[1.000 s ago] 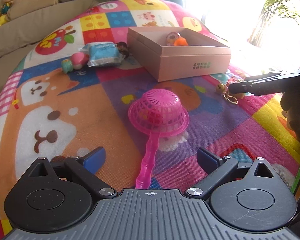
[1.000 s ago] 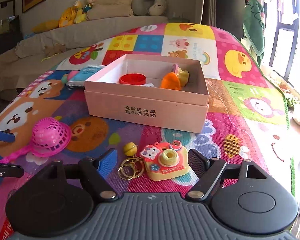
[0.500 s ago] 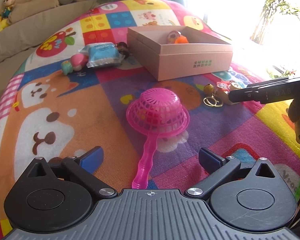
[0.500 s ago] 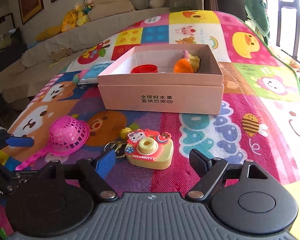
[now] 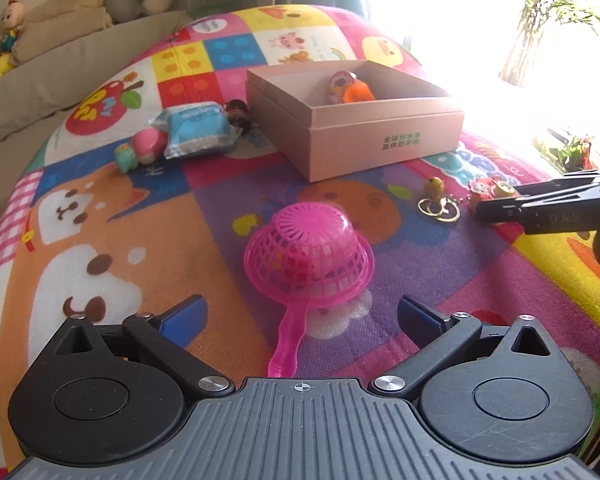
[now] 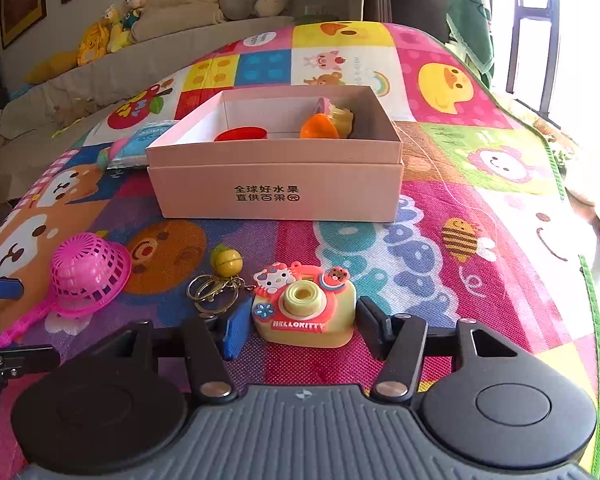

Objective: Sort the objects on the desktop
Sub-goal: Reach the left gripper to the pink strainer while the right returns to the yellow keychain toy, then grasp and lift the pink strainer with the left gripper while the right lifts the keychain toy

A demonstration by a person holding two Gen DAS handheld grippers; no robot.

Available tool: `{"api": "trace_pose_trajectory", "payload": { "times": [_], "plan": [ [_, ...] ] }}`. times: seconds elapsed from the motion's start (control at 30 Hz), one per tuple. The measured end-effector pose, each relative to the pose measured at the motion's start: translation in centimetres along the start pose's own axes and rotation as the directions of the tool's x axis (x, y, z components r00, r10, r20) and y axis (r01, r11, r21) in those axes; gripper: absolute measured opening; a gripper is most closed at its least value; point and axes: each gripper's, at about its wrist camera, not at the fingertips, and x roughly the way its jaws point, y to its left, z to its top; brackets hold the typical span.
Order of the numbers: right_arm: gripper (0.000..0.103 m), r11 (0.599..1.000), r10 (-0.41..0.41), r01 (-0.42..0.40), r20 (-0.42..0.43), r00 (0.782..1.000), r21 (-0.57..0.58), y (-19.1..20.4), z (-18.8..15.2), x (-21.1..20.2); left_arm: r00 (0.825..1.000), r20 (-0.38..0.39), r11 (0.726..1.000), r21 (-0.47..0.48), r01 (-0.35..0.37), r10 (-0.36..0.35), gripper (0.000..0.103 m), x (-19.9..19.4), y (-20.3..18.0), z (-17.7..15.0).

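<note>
A colourful play mat (image 6: 460, 168) fills the frame. At lower centre, the right hand-held gripper (image 6: 300, 326) has advanced to straddle the toy camera (image 6: 305, 305), fingers open; the left hand-held gripper (image 5: 302, 318) stays open below the pink strainer (image 5: 308, 256). A grasp toward the box (image 6: 276, 188) seems imminent.

Black linkage arms w/ silver screws, blue pads (image 5: 184, 316), grey ribbed base; maybe "OAS" on right gripper (image 5: 496, 212)
</note>
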Motion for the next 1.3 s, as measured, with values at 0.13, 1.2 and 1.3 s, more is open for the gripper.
{"api": "trace_pose_trajectory", "payload": {
  "times": [0.13,1.2,1.3],
  "plan": [
    [0.057,1.0,0.017,-0.017,-0.006,1.0,0.01,0.0,-1.1,-1.3,1.0,0.016,1.0,0.028,0.004,-0.005,0.103,1.9,-0.6,1.8],
    [0.056,0.995,0.027,0.013,0.388,0.921,-0.098,0.1,10.0,-13.6,0.932,0.359,0.999,-0.008,0.051,-0.045,0.077,-6.4,0.0,16.6],
    [0.056,0.994,0.004,0.041,0.423,0.906,-0.097,-0.4,11.5,-13.9,0.932,0.356,0.997,-0.005,0.073,-0.066,0.078,-4.3,-0.8,20.5]
  ]
}}
